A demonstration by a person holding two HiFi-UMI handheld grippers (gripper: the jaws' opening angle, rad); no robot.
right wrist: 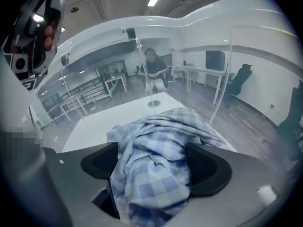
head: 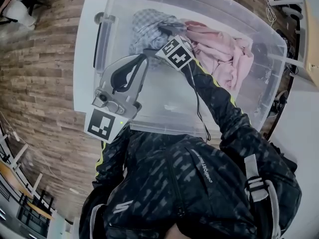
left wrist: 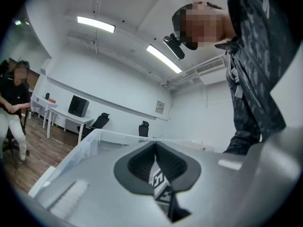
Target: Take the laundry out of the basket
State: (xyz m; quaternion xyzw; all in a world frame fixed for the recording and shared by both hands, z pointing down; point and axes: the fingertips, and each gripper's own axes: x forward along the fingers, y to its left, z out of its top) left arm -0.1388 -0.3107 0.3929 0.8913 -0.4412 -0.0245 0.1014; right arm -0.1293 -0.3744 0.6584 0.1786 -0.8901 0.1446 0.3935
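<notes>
Clear basket (head: 115, 14) on white surface (head: 85, 49), blue checked cloth (right wrist: 158, 126) inside it, loose between the wide, released fingers of the right gripper (right wrist: 151, 156), pink cloth (head: 222, 49) beside, left gripper (left wrist: 155, 150) with fingers clenched, empty.

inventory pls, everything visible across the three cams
bin: 1, clear plastic, on the table
table: 1, white, under the bin
checked garment: 1, blue-white, inside bin
pink garment: 1, pink, inside bin, beside the checked one
floor: wood planks, around the table
seated person: 1, background
left gripper: grey, shut, empty, by the bin's near edge
right gripper: grey, jaws apart, checked garment between them
jacket: dark, yellow piping
</notes>
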